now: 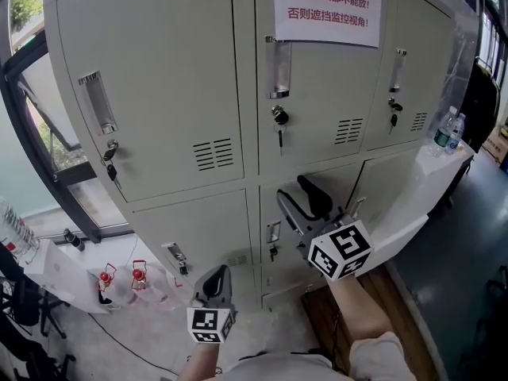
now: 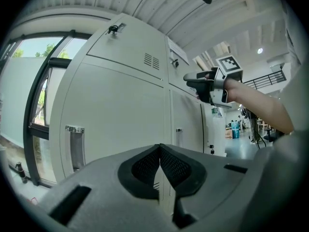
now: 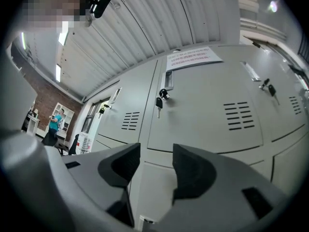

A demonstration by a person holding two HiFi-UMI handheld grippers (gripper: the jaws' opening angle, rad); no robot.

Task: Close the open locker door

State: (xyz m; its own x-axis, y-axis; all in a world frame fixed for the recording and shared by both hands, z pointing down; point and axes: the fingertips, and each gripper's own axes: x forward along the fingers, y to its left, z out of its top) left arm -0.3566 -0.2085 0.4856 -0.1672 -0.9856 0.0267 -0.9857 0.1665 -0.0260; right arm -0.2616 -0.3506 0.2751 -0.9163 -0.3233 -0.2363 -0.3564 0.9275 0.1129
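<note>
Grey metal lockers (image 1: 238,94) fill the head view in two rows. Every door I can see lies flush or nearly flush; none stands clearly open. My right gripper (image 1: 290,187) is open, with nothing between its jaws, just in front of the lower middle door (image 1: 313,236) above that door's handle (image 1: 273,233). In the right gripper view, the right gripper (image 3: 156,150) frames that lower door (image 3: 154,187) beneath the keyed upper middle door (image 3: 207,115). My left gripper (image 1: 216,276) hangs lower, shut and empty, before the lower left door (image 1: 198,228); the left gripper (image 2: 160,148) faces that door (image 2: 116,120).
A paper notice (image 1: 327,2) is taped to the upper middle door. Keys hang in the upper locks (image 1: 279,119). A white table (image 1: 413,205) with water bottles (image 1: 447,129) stands to the right. A window frame (image 1: 48,133) and red-capped items (image 1: 119,278) are at left.
</note>
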